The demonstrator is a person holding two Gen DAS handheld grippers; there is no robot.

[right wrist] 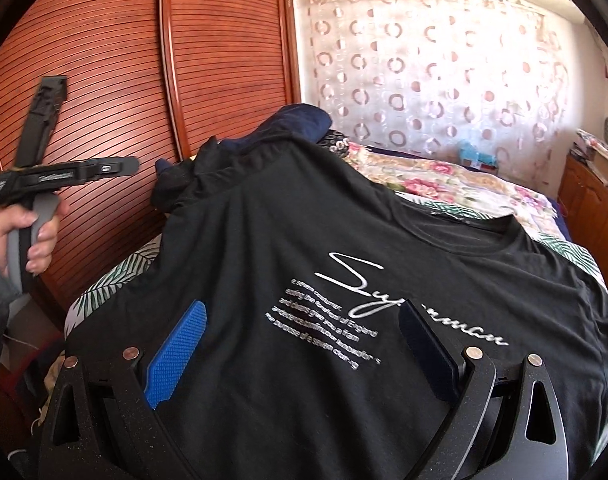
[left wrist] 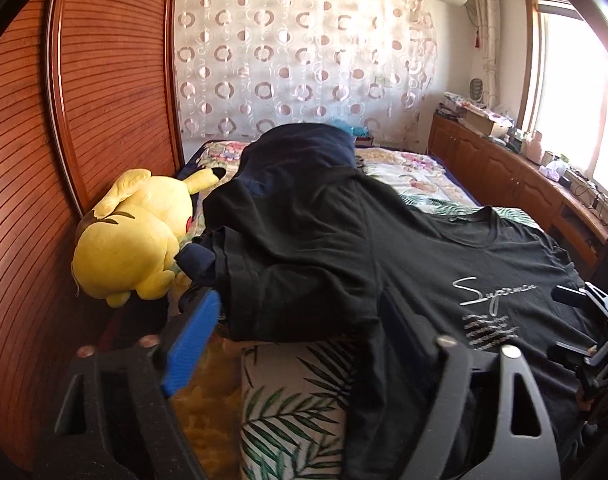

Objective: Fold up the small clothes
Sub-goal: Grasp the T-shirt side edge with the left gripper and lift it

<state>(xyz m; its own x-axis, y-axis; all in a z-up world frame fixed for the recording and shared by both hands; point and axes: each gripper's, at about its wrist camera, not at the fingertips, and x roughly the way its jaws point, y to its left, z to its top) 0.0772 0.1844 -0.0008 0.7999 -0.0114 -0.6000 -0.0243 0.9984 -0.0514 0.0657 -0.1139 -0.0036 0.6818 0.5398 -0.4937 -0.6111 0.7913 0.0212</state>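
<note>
A black T-shirt (right wrist: 343, 240) with white "Superman" script lies front-up on the bed, spread flat; it also shows in the left wrist view (left wrist: 483, 264). Its left sleeve (left wrist: 288, 304) lies near the bed's left edge. A heap of dark navy clothes (left wrist: 304, 148) lies behind it. My left gripper (left wrist: 300, 344) is open, its blue-padded fingers straddling the sleeve's hem without closing. My right gripper (right wrist: 304, 348) is open over the shirt's lower front, fingers either side of the printed text. The left gripper's handle and the hand holding it show in the right wrist view (right wrist: 36, 184).
A yellow plush toy (left wrist: 132, 240) lies at the bed's left edge against the brown slatted wardrobe (left wrist: 104, 80). The bed has a leaf-print sheet (left wrist: 292, 400) and a floral quilt (right wrist: 443, 184). A wooden cabinet (left wrist: 503, 172) with clutter runs along the right under the window.
</note>
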